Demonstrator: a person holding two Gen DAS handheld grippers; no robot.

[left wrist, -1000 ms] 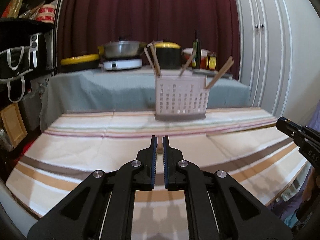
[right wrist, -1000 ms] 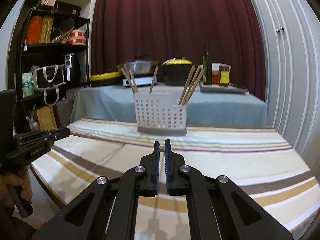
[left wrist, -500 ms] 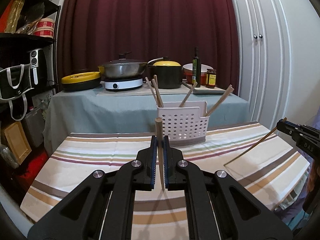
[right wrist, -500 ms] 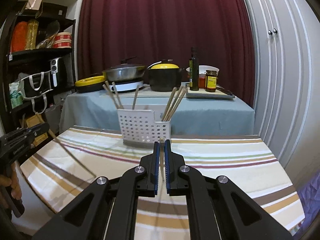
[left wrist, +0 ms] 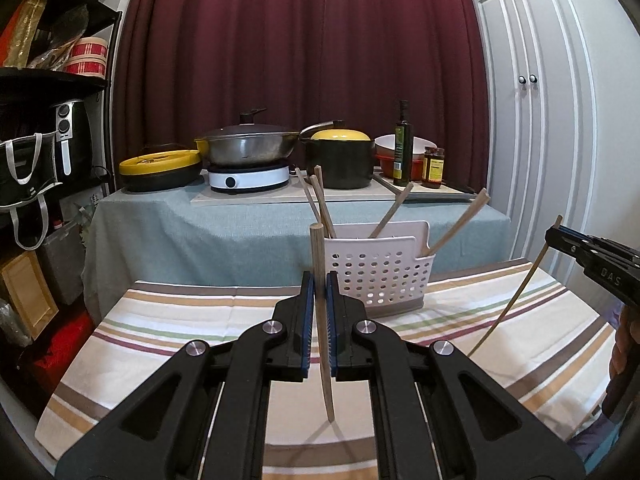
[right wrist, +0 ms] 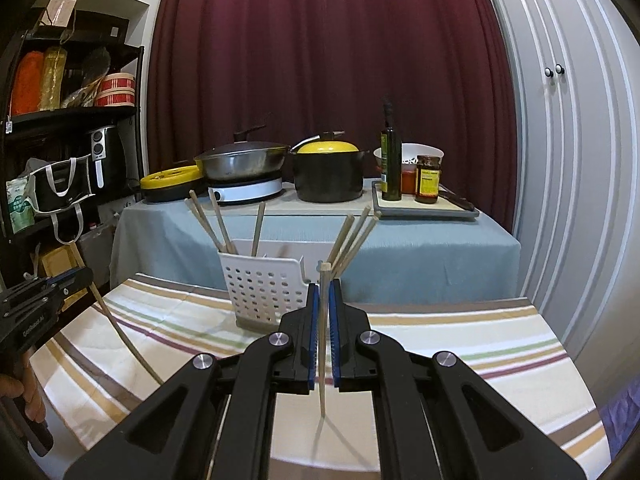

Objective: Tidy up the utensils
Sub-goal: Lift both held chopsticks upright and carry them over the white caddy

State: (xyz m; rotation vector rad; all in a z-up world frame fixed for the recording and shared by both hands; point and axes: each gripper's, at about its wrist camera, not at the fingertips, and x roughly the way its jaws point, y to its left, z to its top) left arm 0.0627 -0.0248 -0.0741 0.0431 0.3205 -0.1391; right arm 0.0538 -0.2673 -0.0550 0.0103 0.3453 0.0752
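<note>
A wooden chopstick (left wrist: pixel 321 312) is clamped between the blue pads of the left gripper (left wrist: pixel 320 280), whose jaws are closed on it with only the stick's width between them. The stick is held nearly upright, its blunt top standing above the fingertips and its thin end hanging below them over the striped tablecloth (left wrist: pixel 168 320); whether the tip touches the cloth cannot be told.

A second chopstick (right wrist: pixel 323 332) is gripped in the same way by the right gripper (right wrist: pixel 323 292), its jaws drawn in tight against the wood. It is also held close to vertical, with the square top just above the fingertips and the point lowered toward the cloth.

In the left wrist view the right gripper is seen at the right edge, its chopstick slanting down to the cloth. In the right wrist view the left gripper is seen at the left edge, held by a hand (right wrist: pixel 24 396).

A white perforated basket (left wrist: pixel 380 272) is stood on the far part of the table, with several chopsticks leaning in its compartments.
</note>
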